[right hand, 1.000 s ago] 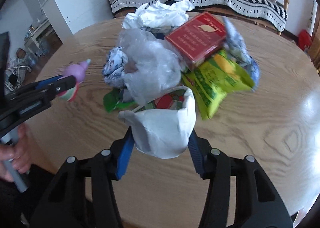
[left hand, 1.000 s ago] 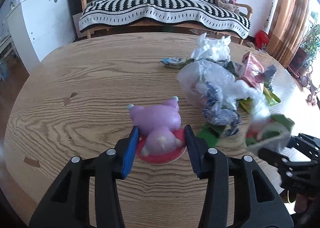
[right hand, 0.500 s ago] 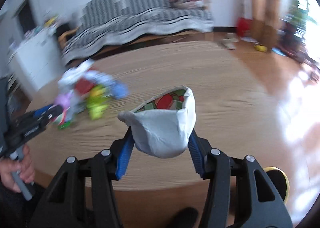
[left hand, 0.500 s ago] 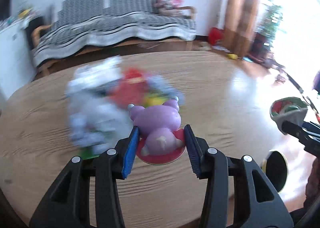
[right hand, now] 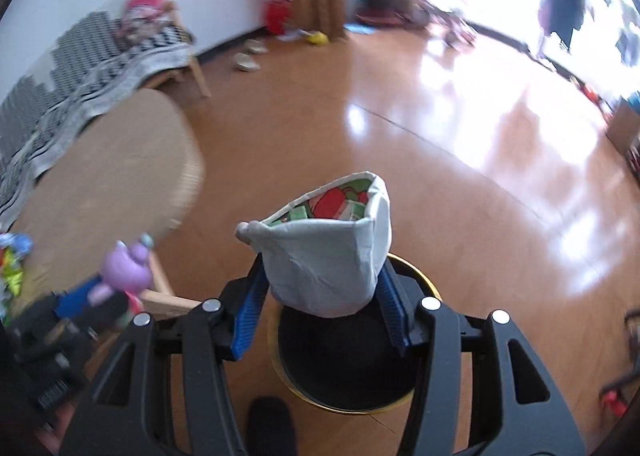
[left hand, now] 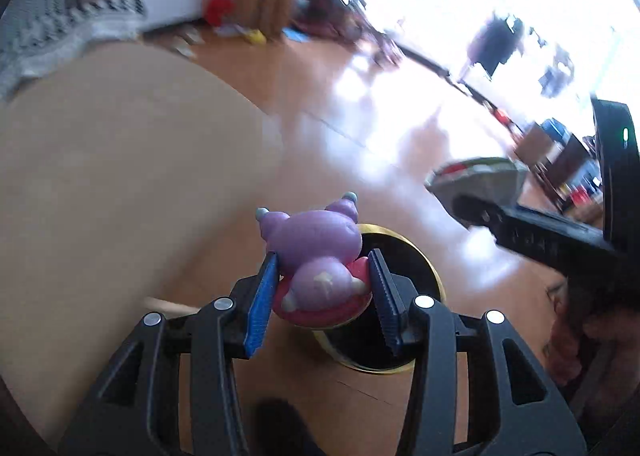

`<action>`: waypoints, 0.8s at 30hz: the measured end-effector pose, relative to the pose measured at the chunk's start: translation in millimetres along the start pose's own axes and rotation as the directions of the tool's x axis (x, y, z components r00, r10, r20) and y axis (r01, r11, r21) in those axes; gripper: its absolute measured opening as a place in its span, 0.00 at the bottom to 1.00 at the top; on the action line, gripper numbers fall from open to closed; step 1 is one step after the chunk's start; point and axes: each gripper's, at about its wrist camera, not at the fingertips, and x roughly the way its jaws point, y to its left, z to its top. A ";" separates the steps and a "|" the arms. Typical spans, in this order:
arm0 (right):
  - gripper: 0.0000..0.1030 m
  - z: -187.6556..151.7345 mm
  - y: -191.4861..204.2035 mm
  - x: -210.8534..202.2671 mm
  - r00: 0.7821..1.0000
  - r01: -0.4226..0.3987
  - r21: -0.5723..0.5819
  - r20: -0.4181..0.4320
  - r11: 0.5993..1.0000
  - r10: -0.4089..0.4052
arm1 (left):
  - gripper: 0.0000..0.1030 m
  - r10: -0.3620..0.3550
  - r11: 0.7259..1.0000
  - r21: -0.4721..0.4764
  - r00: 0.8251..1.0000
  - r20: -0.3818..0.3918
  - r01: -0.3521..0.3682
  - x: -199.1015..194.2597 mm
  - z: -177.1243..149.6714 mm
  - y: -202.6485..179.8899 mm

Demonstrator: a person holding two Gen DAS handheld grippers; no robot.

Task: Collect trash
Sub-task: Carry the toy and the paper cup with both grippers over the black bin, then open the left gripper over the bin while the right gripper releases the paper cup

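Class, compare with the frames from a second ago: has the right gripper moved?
Yes. The right gripper, shut on the crumpled wrapper, has swung off the table and now hangs above the black bin on the floor.

We can read no text, label, brand, number or sign in either view. The printed wrapper (right hand: 334, 204) held in the right gripper (right hand: 322, 310) shows only red and green patches, too blurred for letters, and the purple figure (left hand: 316, 256) in the left gripper (left hand: 322, 302) bears no lettering we can make out.
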 end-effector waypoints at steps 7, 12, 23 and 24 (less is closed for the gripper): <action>0.50 -4.4 -51.2 61.3 0.985 0.019 0.101 -0.171 0.995 -0.001 | 0.44 -0.022 1.000 0.016 0.990 -0.139 0.024 100.4 -6.9 -28.3; 0.50 -6.0 -52.6 83.5 0.973 0.039 0.098 -0.230 0.994 -0.015 | 0.44 -0.031 1.000 -0.001 0.980 -0.194 0.031 128.0 -15.2 -27.9; 0.51 -10.0 -54.9 96.2 0.968 0.030 0.117 -0.251 0.993 0.000 | 0.75 -0.041 0.999 0.014 0.985 -0.170 0.044 117.5 -21.1 -55.1; 0.51 -10.1 -55.4 96.8 0.967 0.027 0.119 -0.253 0.993 0.004 | 0.76 -0.039 0.999 0.018 0.985 -0.167 0.043 115.1 -20.7 -56.1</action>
